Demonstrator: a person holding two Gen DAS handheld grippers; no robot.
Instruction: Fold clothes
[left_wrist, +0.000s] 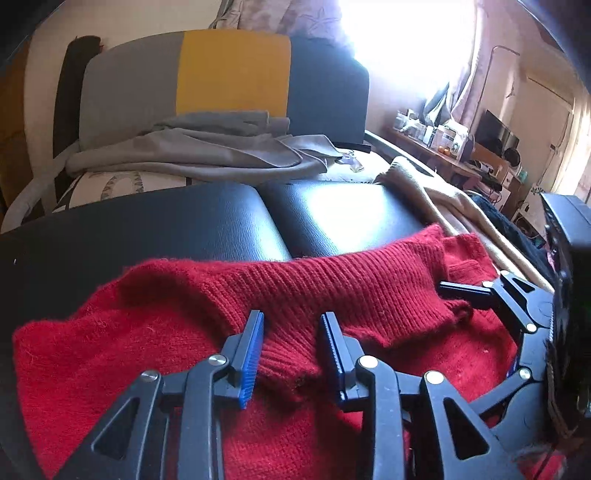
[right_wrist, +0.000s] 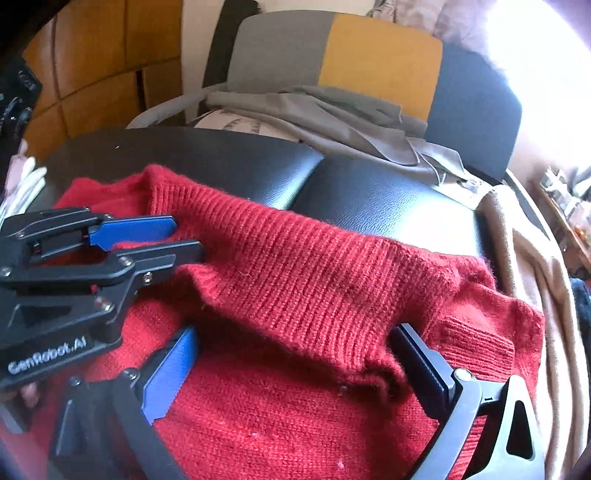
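On the black cushion, the soft, floppy red sweater suits a ribbed-hem grip; left gripper and right gripper both stand spread.

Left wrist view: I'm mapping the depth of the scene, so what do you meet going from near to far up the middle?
Left gripper → red knit sweater → black padded surface → grey garment → chair back with grey, yellow and dark panels.
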